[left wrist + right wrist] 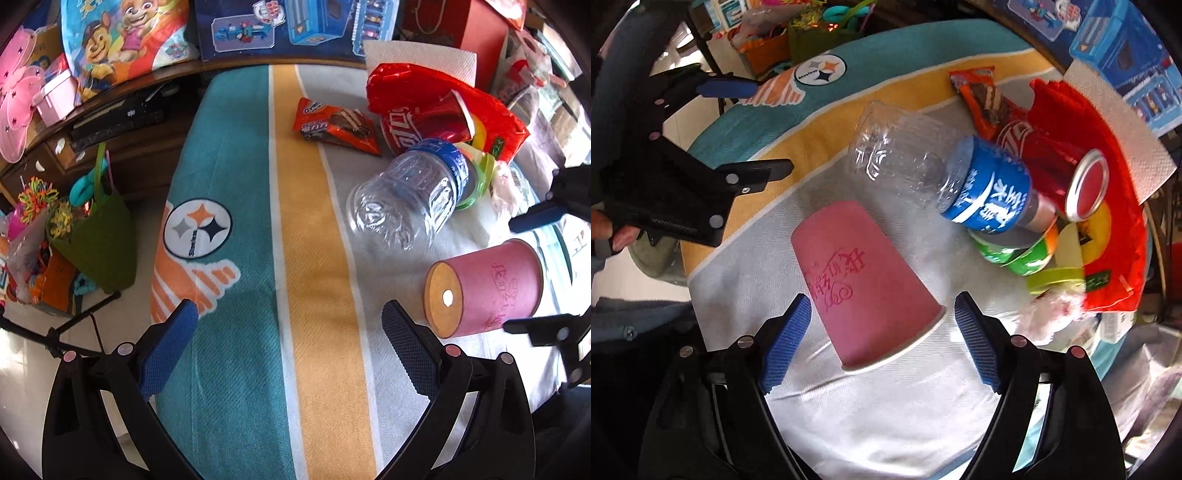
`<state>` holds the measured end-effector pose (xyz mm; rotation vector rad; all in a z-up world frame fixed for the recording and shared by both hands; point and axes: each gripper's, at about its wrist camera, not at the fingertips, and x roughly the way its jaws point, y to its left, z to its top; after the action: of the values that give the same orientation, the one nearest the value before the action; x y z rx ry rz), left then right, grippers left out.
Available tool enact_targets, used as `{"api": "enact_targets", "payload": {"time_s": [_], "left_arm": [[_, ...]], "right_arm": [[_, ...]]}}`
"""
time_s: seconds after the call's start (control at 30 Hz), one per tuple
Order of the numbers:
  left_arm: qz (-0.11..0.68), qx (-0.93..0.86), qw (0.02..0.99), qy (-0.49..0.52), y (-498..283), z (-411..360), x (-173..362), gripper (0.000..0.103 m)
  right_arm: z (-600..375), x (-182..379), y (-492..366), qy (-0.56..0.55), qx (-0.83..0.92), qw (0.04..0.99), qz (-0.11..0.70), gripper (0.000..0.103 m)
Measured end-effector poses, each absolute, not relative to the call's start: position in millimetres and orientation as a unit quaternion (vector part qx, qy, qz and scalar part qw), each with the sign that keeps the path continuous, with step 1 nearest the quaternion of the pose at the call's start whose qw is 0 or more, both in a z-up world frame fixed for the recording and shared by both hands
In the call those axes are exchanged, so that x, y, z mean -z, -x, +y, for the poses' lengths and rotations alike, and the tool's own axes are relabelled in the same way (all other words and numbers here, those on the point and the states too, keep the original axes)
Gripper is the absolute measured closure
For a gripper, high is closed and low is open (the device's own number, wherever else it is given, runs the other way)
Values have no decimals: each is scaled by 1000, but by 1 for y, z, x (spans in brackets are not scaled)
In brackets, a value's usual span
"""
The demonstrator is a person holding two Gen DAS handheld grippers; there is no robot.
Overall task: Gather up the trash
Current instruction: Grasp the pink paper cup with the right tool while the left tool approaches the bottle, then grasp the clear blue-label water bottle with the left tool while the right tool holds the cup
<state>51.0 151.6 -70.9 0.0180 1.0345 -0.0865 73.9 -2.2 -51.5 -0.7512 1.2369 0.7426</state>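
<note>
The pink paper cup [857, 284] lies on its side on the striped towel [905, 417], rim toward my wide-open right hand-held gripper [882, 343], long axis running away between its pads, nearer than my equally open left hand-held gripper [288, 343].

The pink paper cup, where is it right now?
The pink paper cup lies on its side on the striped towel, between the open fingers of the right tool, just in front of the clear plastic bottle.
</note>
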Motion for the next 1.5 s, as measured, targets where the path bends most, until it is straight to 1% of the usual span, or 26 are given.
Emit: {"api": "enact_targets", "payload": {"time_s": [0.03,0.13,0.4,0.47,0.6,0.87,1.07,1.13,1.23,1.27,1.3,1.33,1.37,1.43,1.5], "left_arm": [[494,44,869,-4,-52,152,72,4],[496,48,867,5,-55,153,75,4],[501,37,864,26,-55,166,82,4],[501,38,864,38,-54,170,83,4],[503,51,862,31,-58,163,81,4],[487,137,861,-53,-96,106,55,4],[495,175,843,-120,-134,58,61,4],[504,174,836,-128,-143,51,69,4],[512,168,835,-110,-146,46,77,4],[515,167,835,-98,-147,45,79,8],[516,165,836,-89,-148,44,80,9],[519,161,836,-73,-148,45,82,13],[519,160,837,-58,-147,46,83,19],[521,158,838,-23,-144,47,83,26],[521,150,840,-6,-141,46,83,29]], "right_arm": [[-2,48,-74,345,-333,687,546,23],[2,46,-74,363,-339,678,542,22],[34,80,-67,426,-372,621,543,23],[37,92,-67,422,-375,612,554,36],[23,92,-73,361,-379,629,575,40],[-56,64,-105,187,-286,713,613,41],[-92,58,-108,128,-246,727,628,40],[-102,58,-108,115,-238,727,633,40],[-118,58,-112,101,-227,725,643,40],[-121,62,-112,99,-221,724,645,40],[-120,60,-112,98,-216,724,648,40],[-122,63,-115,94,-210,722,652,40],[-129,64,-117,90,-203,720,658,40],[-137,66,-117,86,-193,717,664,40],[-145,67,-118,89,-181,717,667,40]]}}
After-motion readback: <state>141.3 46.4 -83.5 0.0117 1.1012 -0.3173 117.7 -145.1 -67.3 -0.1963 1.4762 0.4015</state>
